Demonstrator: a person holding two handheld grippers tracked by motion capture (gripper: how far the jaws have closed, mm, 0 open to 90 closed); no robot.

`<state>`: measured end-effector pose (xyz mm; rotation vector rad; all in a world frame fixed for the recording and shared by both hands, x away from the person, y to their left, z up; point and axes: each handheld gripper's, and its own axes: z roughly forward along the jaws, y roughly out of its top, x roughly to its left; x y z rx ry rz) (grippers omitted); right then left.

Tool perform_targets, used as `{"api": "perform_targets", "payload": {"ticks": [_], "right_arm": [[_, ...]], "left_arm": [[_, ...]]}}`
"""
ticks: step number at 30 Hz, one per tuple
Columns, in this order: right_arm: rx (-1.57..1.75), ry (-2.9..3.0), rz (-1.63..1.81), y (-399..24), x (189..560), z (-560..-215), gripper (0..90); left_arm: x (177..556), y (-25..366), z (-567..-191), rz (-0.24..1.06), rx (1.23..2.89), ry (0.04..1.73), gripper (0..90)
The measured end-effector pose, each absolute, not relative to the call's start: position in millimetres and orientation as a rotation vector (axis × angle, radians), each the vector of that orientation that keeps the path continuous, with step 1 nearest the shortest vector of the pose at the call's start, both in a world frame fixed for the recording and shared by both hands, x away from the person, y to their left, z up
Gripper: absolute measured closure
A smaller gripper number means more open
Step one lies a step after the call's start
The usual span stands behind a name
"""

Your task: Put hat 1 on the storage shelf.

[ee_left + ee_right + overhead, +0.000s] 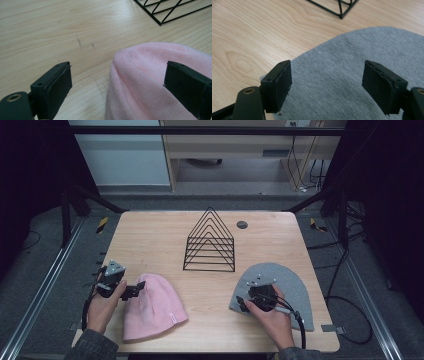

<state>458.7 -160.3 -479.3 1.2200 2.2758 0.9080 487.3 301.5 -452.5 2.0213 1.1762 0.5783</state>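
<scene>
The high view is dim, dark at both sides, with soft shadows. Both gripper views are brighter, evenly lit, slightly soft close to the lens.

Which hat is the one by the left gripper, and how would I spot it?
Find the wooden table with the black wire rack standing in its middle. In front of the rack, toward the person's left hand, lies the pink hat, with the open left gripper at its rounded top. It is pink and knitted; the other hat is grey.

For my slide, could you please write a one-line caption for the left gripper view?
Open left gripper poised over the crown of a pink knitted beanie on a light wooden table.
</scene>
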Motion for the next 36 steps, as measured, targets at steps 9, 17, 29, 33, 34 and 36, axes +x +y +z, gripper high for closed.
{"api": "perform_targets", "payload": {"ticks": [9, 17, 29, 33, 34, 36], "right_arm": [[1.182, 2.219, 0.905, -166.3, 458.8, -480.1, 29.6], [1.205, 2.216, 0.908, -171.3, 458.5, -480.0, 34.3], [1.216, 2.246, 0.896, -164.4, 461.1, -479.5, 36.3], [1.207, 2.263, 0.883, -161.4, 461.1, -480.7, 35.8], [1.205, 2.268, 0.880, -161.3, 461.1, -481.6, 35.5], [1.213, 2.276, 0.877, -161.6, 461.1, -482.3, 35.0]], "left_arm": [[482.2, 304.4, -446.9, 0.547, 2.018, 1.171, 9.4], [484.4, 310.1, -442.6, 0.543, 2.034, 1.203, 16.5], [488.8, 308.4, -443.2, 0.526, 2.088, 1.193, 34.2], [498.6, 304.0, -458.2, 0.478, 2.113, 1.210, 33.7], [498.6, 304.0, -458.2, 0.478, 2.113, 1.210, 32.2], [499.8, 302.0, -455.9, 0.488, 2.078, 1.205, 28.7]]}}
